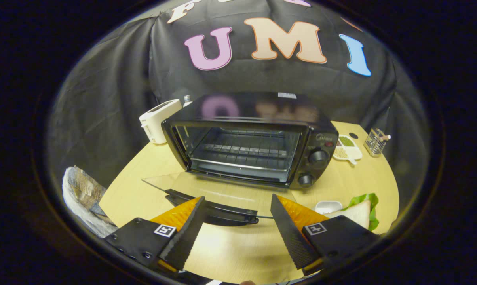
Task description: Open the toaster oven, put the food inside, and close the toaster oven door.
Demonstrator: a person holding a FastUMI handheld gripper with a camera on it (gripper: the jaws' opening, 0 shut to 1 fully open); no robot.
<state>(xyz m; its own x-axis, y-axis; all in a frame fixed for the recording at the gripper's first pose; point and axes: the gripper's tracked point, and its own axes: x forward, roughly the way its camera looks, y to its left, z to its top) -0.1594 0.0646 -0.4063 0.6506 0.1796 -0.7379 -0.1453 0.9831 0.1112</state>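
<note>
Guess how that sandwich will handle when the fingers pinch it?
The sandwich probably squashes easily: soft-looking white bread. Its lettuce hangs loose past the edge, so layers may slide apart. Likely light. The gripper is open, the oven door handle just ahead.

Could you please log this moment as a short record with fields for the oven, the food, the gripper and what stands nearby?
oven: black toaster oven on the wooden table, interior rack bare
door: glass door folded down flat, its handle just ahead of the jaws
food: sandwich with lettuce, on the table beside the oven door
gripper: gripper open, jaws spread, holding nothing
nearby: white toaster beside the oven; small white dish and clear holder on the other side
</note>
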